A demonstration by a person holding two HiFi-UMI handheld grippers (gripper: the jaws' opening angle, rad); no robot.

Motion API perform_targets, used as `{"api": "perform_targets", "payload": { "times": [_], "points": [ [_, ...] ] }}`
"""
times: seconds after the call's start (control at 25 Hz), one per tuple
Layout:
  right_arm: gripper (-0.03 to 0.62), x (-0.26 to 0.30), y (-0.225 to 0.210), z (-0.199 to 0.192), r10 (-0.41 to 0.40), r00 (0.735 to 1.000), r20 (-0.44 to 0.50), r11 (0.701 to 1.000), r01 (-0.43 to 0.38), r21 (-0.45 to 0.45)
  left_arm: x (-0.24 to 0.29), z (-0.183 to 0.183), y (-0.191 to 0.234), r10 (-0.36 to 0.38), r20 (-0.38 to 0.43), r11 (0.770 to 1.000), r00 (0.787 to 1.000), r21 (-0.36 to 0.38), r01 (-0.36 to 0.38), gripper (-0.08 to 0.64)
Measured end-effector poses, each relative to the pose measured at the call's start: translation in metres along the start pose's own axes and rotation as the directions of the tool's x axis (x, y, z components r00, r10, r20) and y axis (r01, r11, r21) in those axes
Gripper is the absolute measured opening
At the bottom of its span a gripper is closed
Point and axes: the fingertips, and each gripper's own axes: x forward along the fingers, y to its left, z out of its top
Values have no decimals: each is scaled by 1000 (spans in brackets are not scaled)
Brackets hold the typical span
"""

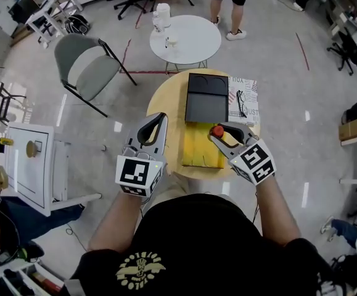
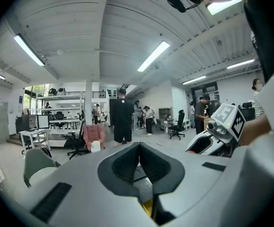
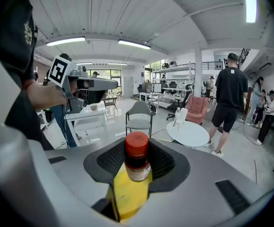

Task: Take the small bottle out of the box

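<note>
Round wooden table (image 1: 166, 97), rim bare at 9 o'clock. Open yellow-lined box (image 1: 200, 150) at its 6 o'clock edge, black lid (image 1: 206, 97) toward 12. Left gripper (image 1: 159, 118), jaws together and empty, at 8 o'clock rim. Right gripper (image 1: 219, 135) clamps red-capped small bottle (image 3: 137, 162) above box's 2 o'clock corner.

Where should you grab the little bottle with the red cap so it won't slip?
Grip the small bottle on its straight body just under the red cap, coming from the side with one jaw on each flank. It stands upright and its round body is narrow. The right gripper holds it this way.
</note>
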Motion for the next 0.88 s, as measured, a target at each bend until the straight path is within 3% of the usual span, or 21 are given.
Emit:
{"api": "perform_targets", "payload": {
  "times": [0.64,0.88],
  "points": [
    [155,-43,15,39,38,999,37,999,-37,-36,-17,24,-28,39,59,999,998,14,-40,17],
    [155,-55,25,36,46,998,36,997,-43,-65,-30,28,-45,44,71,999,997,16,-45,17]
  ]
}}
